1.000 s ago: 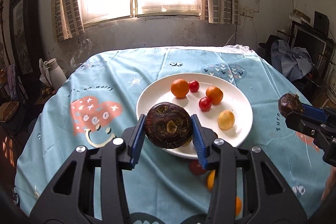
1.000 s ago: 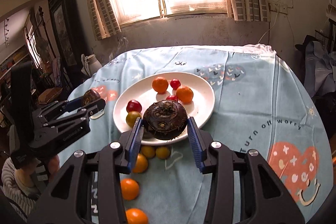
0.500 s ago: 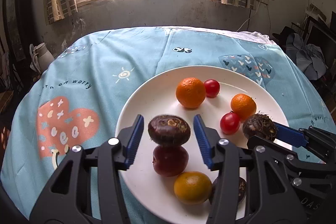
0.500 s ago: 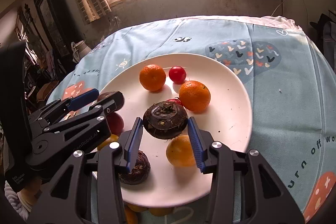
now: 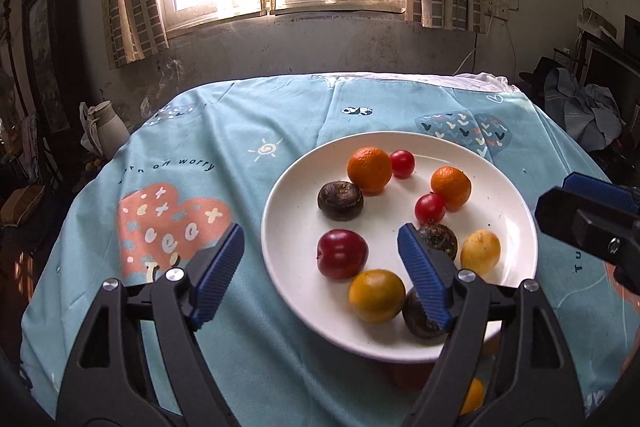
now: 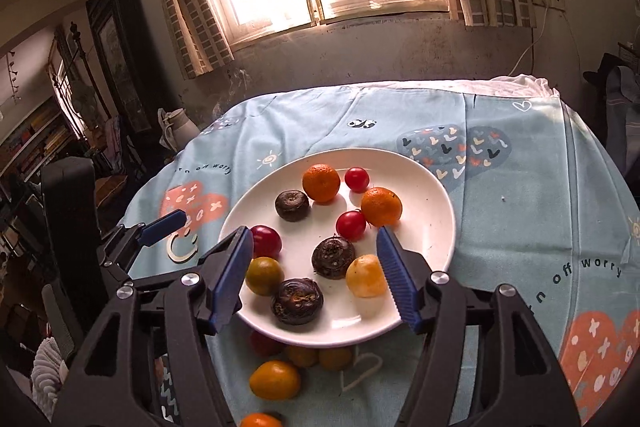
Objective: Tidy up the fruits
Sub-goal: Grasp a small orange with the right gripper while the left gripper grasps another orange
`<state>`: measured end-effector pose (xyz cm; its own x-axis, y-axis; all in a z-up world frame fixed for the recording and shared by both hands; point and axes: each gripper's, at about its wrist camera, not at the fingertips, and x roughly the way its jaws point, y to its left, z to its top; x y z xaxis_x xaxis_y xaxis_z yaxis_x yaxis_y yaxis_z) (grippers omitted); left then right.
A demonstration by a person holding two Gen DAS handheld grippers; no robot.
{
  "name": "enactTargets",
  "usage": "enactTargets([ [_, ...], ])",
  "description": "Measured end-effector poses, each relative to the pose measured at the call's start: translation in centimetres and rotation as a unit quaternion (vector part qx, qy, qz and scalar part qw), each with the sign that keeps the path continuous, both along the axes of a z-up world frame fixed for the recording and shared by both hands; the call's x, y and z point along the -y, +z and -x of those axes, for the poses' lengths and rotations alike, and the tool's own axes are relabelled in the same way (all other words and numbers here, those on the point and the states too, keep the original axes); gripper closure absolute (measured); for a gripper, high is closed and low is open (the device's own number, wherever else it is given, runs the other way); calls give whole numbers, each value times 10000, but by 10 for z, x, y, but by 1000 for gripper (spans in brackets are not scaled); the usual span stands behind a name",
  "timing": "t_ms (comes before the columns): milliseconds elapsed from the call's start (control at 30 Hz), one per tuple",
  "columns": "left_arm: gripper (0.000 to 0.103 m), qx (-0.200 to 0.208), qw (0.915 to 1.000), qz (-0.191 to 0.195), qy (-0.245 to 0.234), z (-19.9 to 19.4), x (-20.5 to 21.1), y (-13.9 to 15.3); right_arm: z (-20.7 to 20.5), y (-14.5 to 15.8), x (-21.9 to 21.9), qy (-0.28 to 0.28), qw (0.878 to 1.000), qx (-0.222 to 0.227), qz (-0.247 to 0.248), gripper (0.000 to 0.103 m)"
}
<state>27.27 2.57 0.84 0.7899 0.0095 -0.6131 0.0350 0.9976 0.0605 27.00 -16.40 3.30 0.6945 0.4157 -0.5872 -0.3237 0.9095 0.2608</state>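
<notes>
A white plate (image 5: 508, 183) (image 6: 436, 195) on the blue tablecloth holds oranges, cherry tomatoes, a red plum (image 5: 342, 253) and three dark water chestnuts. One chestnut (image 5: 340, 200) (image 6: 292, 205) lies at the plate's left beside an orange (image 5: 369, 169). Another chestnut (image 6: 333, 257) lies mid-plate. My left gripper (image 5: 320, 259) is open and empty, raised over the plate's near left side. My right gripper (image 6: 314, 267) is open and empty above the plate's near side. Each gripper also shows in the other's view, the right one (image 5: 592, 211) and the left one (image 6: 160, 227).
Several loose oranges and a red fruit (image 6: 275, 379) lie on the cloth (image 6: 520, 227) just in front of the plate. A white jug (image 5: 102, 131) stands beyond the table's left edge. Clothes and furniture crowd the right side of the room.
Both grippers let go of their water chestnuts onto the plate, opened wide and pulled back and up. The chestnuts now rest on the plate.
</notes>
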Motion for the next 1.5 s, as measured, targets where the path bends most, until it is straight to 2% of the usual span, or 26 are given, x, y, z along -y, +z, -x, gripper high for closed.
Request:
enactTargets([
  [133,18,-11,10000,25,-70,39,-1,-6,32,-2,-4,131,9998,24,152,38],
  [300,9,236,9990,-275,-266,90,7,-12,88,-24,8,254,9996,38,145,38],
  [433,6,251,9983,-502,-167,113,3,-20,126,-49,17,466,9981,-248,323,38],
  [500,5,170,9989,-420,-79,117,-4,-21,140,-61,19,603,9970,-330,364,38],
  [567,5,80,9996,-257,-74,120,-11,-23,144,-74,19,538,9955,-588,517,38],
  [667,5,26,9997,-192,-156,124,-11,-26,139,-78,23,524,9952,-744,361,38],
  [933,5,-71,9995,-270,-154,120,-7,-31,132,-90,10,815,9893,-1128,427,54],
  [1033,5,-44,9992,-239,-309,122,-3,-31,133,-96,2,1061,9846,-1333,403,63],
  [1133,5,19,9980,-294,-558,127,7,-30,135,-94,2,1091,9851,-1268,394,64],
  [1233,5,56,9955,-377,-865,133,21,-31,140,-78,18,833,9922,-880,301,64],
  [1333,5,-40,9925,-401,-1156,135,38,-35,136,-62,54,16,9985,-543,-57,64],
  [1400,5,-153,9898,-498,-1329,134,51,-40,131,-61,74,-428,9972,-546,-290,65],
  [1500,6,-147,9874,-707,-1406,133,64,-44,129,-62,79,-479,9960,-591,-465,65],
])
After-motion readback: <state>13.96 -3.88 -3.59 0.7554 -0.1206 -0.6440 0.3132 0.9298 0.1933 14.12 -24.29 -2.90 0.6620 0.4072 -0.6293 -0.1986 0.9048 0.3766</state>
